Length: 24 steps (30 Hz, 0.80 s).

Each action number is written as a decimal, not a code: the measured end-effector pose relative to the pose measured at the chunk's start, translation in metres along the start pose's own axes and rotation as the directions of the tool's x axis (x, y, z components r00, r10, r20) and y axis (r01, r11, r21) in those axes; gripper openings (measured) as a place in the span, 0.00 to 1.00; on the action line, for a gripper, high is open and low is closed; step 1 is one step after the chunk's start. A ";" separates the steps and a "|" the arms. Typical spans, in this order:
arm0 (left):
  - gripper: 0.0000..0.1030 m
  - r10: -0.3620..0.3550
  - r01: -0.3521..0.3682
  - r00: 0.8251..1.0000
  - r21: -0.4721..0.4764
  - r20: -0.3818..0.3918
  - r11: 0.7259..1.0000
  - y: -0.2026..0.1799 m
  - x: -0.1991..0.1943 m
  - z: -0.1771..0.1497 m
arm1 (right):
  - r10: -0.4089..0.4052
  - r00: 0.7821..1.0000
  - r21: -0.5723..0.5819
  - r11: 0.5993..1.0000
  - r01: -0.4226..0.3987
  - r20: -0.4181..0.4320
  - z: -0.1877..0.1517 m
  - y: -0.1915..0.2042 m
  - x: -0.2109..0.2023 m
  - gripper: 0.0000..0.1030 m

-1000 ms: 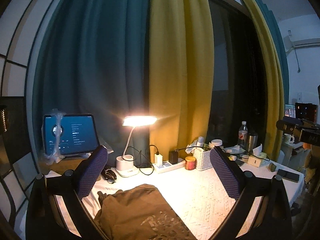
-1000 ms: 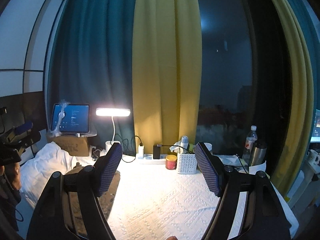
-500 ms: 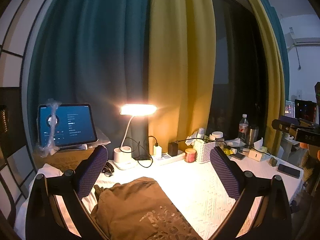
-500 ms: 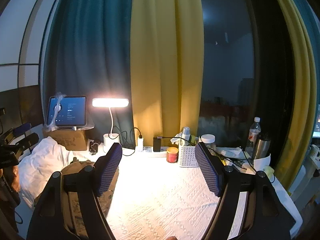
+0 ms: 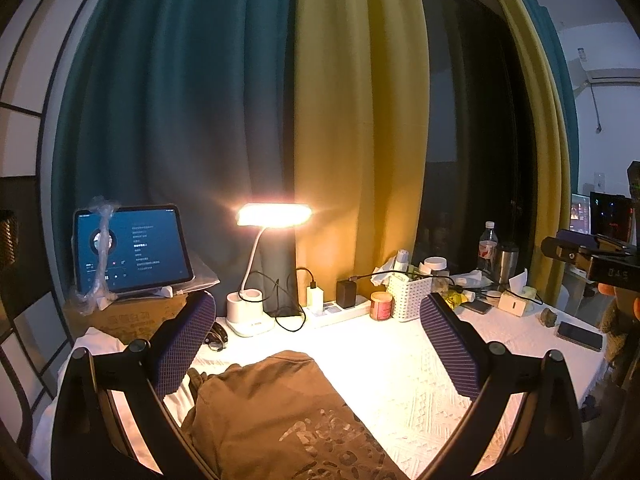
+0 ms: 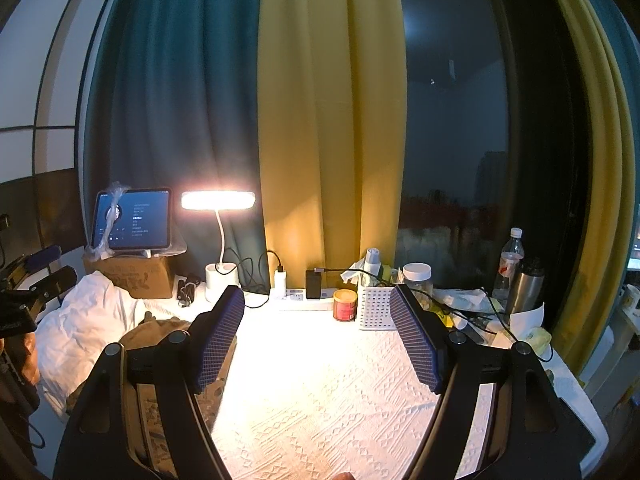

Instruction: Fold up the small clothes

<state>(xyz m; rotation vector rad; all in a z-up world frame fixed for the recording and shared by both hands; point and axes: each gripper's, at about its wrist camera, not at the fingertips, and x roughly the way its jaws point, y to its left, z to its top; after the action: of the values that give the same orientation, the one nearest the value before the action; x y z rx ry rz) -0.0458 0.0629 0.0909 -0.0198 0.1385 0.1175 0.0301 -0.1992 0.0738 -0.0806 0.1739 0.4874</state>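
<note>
A brown garment [image 5: 280, 412] with a pale print lies crumpled on the white patterned tablecloth [image 5: 400, 376]. My left gripper [image 5: 320, 344] hovers above it, open, nothing between its blue-padded fingers [image 5: 184, 340]. In the right wrist view the same garment [image 6: 160, 330] lies at the left, mostly hidden behind the left finger. My right gripper [image 6: 316, 336] stands open above bare tablecloth [image 6: 320, 400], well to the right of the garment. The other gripper's body shows at each view's edge.
A lit desk lamp [image 5: 274, 216], a power strip [image 5: 340, 310], a red tin [image 5: 380, 306] and a white basket [image 5: 412, 294] line the back. A tablet [image 5: 130, 248] stands on a cardboard box. Bottles [image 6: 510, 260], a phone [image 5: 580, 336] and clutter fill the right side.
Both views have dipped slightly, so the table and the brown garment sit a little higher in frame. Both grippers stay open and nothing was taken hold of.
</note>
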 end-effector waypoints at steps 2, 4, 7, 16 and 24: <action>0.98 -0.001 0.001 1.000 0.006 0.001 1.000 -0.001 0.000 0.000 | -0.001 1.000 0.003 1.000 0.001 -0.001 -0.002 0.000 0.000 0.76; 0.98 -0.004 0.004 1.000 0.006 0.001 1.000 -0.001 -0.001 0.001 | -0.002 1.000 0.005 1.000 0.002 -0.001 -0.003 0.000 0.000 0.76; 0.98 -0.008 0.008 1.000 0.006 0.000 1.000 -0.001 -0.001 0.001 | -0.002 1.000 0.005 1.000 0.002 -0.002 -0.004 0.000 0.000 0.76; 0.98 -0.018 0.018 1.000 0.005 -0.007 1.000 -0.001 -0.001 0.002 | 0.001 1.000 0.008 1.000 -0.001 -0.005 -0.008 0.001 -0.003 0.76; 0.98 -0.033 0.033 0.999 0.008 -0.007 0.999 -0.004 0.000 0.001 | -0.005 1.000 0.013 1.000 0.005 -0.004 -0.011 0.001 -0.004 0.76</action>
<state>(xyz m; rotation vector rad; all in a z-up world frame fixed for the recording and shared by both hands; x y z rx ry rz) -0.0447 0.0590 0.0919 -0.0146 0.1450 0.0838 0.0244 -0.2015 0.0639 -0.0690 0.1813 0.4812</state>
